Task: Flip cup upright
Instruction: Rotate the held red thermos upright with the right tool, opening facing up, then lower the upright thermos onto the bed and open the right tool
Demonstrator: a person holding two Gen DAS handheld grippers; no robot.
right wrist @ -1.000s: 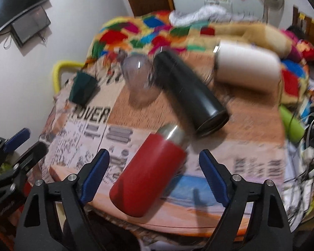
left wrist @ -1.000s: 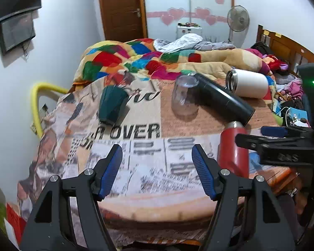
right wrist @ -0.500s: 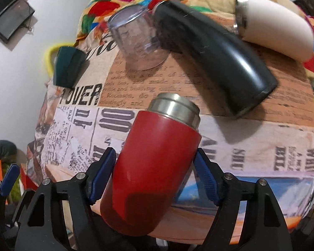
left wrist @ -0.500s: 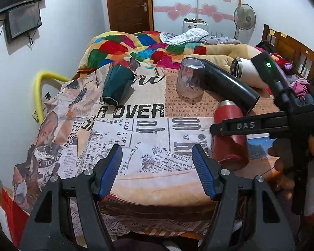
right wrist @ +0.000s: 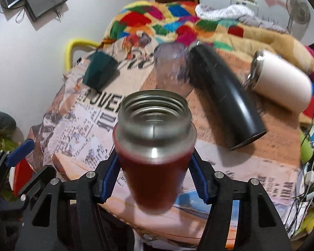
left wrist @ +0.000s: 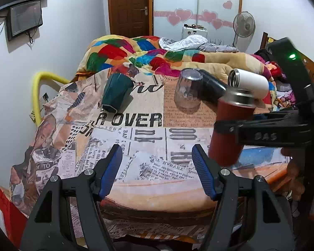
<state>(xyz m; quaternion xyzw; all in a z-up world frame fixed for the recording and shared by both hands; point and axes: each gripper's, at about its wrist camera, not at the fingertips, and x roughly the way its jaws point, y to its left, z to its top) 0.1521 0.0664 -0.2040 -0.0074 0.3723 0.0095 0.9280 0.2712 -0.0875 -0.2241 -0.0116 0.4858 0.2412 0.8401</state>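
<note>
Table [left wrist: 136, 179]: covered with a newspaper-print cloth, its far edge against a bed with a patchwork quilt [left wrist: 123, 52].
Black flask [right wrist: 224, 104]: lies on its side, between the clear tumbler and the white flask.
White flask [right wrist: 282, 83]: lies on its side at the far right, steel mouth toward the black flask.
Red cup [right wrist: 155, 163]: clamped at mid-body between the blue pads of the right gripper [right wrist: 155, 179], off the cloth, near upright, open steel mouth upward.
Green cup [left wrist: 115, 93]: tipped over, far left.
Clear tumbler [left wrist: 187, 94]: stands mouth-down beside the black flask.
Left gripper [left wrist: 158, 169]: jaws wide apart, holding nothing, just left of the red cup.
</note>
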